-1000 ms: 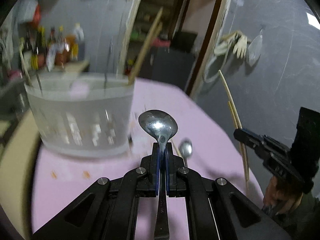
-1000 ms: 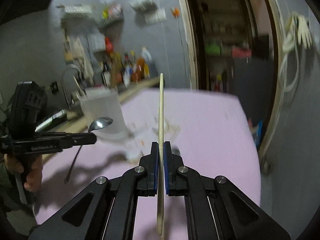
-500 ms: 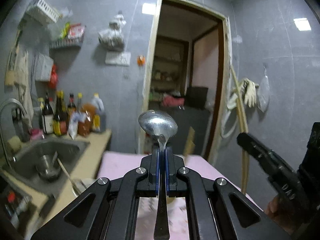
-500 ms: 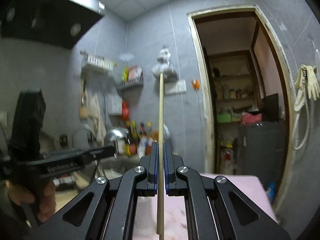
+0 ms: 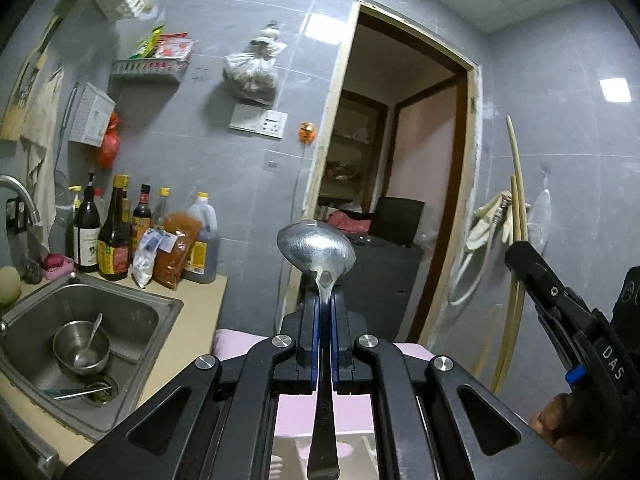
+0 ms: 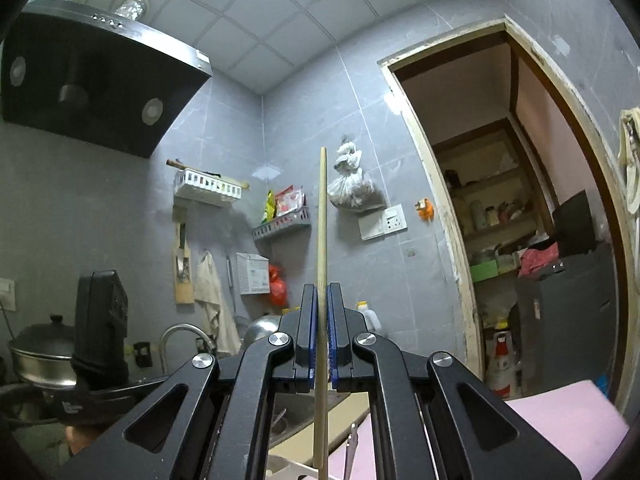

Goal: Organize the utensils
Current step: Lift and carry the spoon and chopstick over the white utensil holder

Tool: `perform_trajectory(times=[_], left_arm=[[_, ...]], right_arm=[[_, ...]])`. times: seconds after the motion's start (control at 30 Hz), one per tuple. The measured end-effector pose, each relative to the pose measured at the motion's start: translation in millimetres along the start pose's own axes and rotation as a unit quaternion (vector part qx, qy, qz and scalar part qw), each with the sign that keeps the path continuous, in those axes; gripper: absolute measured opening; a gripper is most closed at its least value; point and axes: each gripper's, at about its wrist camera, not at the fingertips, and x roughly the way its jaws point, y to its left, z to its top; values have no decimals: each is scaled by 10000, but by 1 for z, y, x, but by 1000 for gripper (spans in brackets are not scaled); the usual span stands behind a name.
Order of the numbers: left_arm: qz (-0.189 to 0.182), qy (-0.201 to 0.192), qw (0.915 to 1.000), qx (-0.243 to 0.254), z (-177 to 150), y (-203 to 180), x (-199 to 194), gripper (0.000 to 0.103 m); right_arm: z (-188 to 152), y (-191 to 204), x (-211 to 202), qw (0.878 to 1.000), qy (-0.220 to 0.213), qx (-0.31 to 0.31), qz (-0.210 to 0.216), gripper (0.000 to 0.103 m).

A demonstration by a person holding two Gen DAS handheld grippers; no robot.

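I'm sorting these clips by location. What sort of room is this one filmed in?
Most likely a small home kitchen. A steel sink with a bowl in it sits in a counter lined with sauce bottles, and a black range hood hangs over a lidded pot.

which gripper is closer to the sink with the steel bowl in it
Left. The left gripper, clamped on a spoon, has the sink just to its left; the right gripper is on the far side.
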Motion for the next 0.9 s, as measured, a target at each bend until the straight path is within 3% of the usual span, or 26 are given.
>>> perform_trajectory(times=[0.53, 0.9], left_arm=[[290, 51, 9990, 345, -40, 10, 12, 3], [313, 352, 9988, 124, -63, 9, 6, 3]], right_arm=[[-48, 7, 24, 9981, 465, -360, -158, 3], [-67, 10, 17, 9922, 1054, -651, -147, 4]])
